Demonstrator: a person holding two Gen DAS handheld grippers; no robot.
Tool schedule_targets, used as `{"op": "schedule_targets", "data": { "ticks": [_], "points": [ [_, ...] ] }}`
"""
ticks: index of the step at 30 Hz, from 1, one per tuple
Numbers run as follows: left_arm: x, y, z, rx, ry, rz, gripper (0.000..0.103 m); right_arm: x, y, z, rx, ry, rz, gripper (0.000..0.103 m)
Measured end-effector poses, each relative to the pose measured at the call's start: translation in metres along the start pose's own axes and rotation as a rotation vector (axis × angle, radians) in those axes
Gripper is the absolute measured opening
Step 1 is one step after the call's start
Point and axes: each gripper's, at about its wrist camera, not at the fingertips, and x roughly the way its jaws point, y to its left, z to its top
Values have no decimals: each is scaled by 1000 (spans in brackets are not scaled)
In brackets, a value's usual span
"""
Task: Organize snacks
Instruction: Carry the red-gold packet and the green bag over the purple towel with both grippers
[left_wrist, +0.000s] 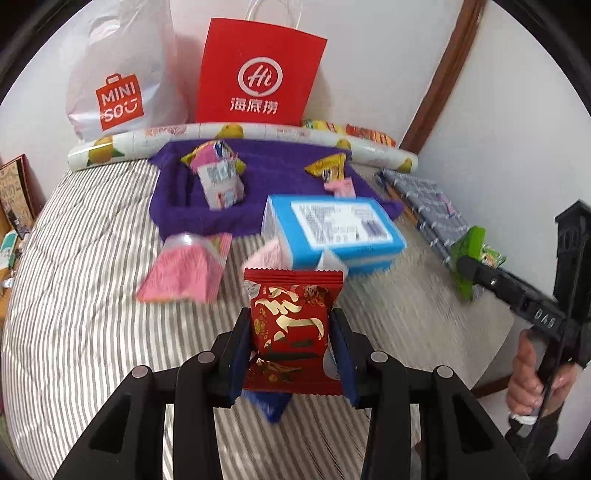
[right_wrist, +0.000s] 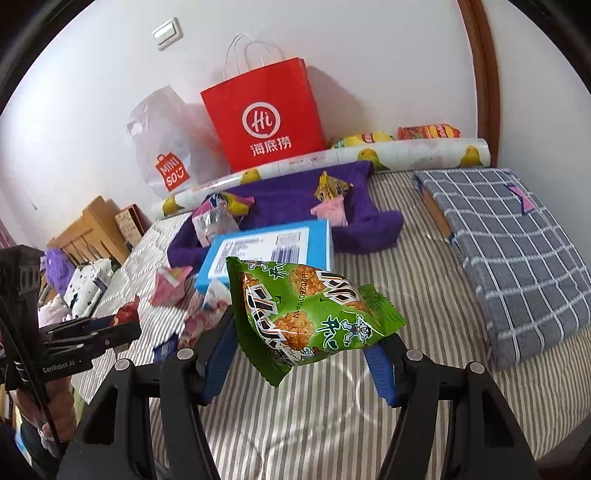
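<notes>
My left gripper (left_wrist: 290, 325) is shut on a red snack packet with gold print (left_wrist: 290, 321), lifted above the striped bed. My right gripper (right_wrist: 304, 325) is shut on a green rice-cracker packet (right_wrist: 295, 314), also held off the bed. That packet (left_wrist: 467, 254) and the right gripper (left_wrist: 465, 264) show at the right edge of the left wrist view. The left gripper (right_wrist: 122, 325) with its red packet (right_wrist: 127, 314) appears at the left of the right wrist view. A purple cloth tray (left_wrist: 266, 206) holds several small packets (left_wrist: 218, 177). A blue box (left_wrist: 332, 229) lies in front of it.
A pink packet (left_wrist: 184, 269) lies on the striped sheet (left_wrist: 92, 295) beside the blue box. A red paper bag (left_wrist: 258, 74), a white plastic bag (left_wrist: 118, 70) and a lemon-print roll (left_wrist: 229, 136) stand along the wall. A grey checked pillow (right_wrist: 517, 251) lies at the right.
</notes>
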Motion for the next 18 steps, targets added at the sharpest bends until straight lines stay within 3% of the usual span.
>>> {"op": "schedule_targets", "data": {
  "ticks": [6,18],
  "points": [
    [6,4,35,-2,-30,11,39,18,5,32,-31,-28,14,62],
    [29,35,99,-100,-74,34,39,69,14,107,-105,-48,-21,62]
  ]
}}
